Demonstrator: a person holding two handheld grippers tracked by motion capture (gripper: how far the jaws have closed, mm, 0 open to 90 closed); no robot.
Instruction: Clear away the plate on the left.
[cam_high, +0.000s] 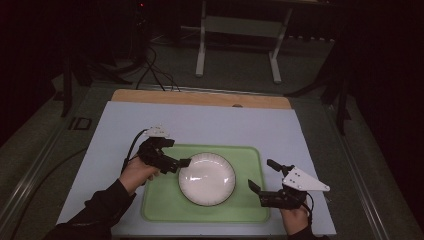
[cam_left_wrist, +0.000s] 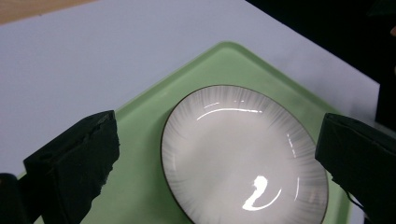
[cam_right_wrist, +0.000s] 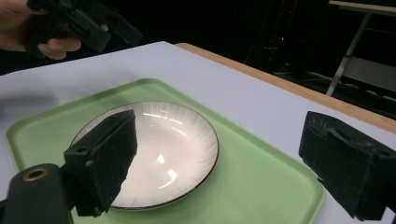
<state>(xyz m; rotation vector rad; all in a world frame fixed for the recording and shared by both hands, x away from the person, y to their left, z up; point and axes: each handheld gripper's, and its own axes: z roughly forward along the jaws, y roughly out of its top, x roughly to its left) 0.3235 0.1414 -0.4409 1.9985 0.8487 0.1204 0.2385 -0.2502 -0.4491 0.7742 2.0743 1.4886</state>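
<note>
A plate (cam_high: 207, 178) lies on a tray (cam_high: 250, 210) between the two grippers, just beyond the wide-apart jaws of the left gripper (cam_high: 175, 152) and left of the spread-jawed right gripper (cam_high: 264, 174), the tray resting on the table (cam_high: 210, 125).

— What covers the desk (cam_high: 200, 98)?
— A pale sheet (cam_high: 210, 125) lies on it; its wooden far edge shows; a green tray (cam_high: 250, 155) rests directly on that sheet, toward the near side.
</note>
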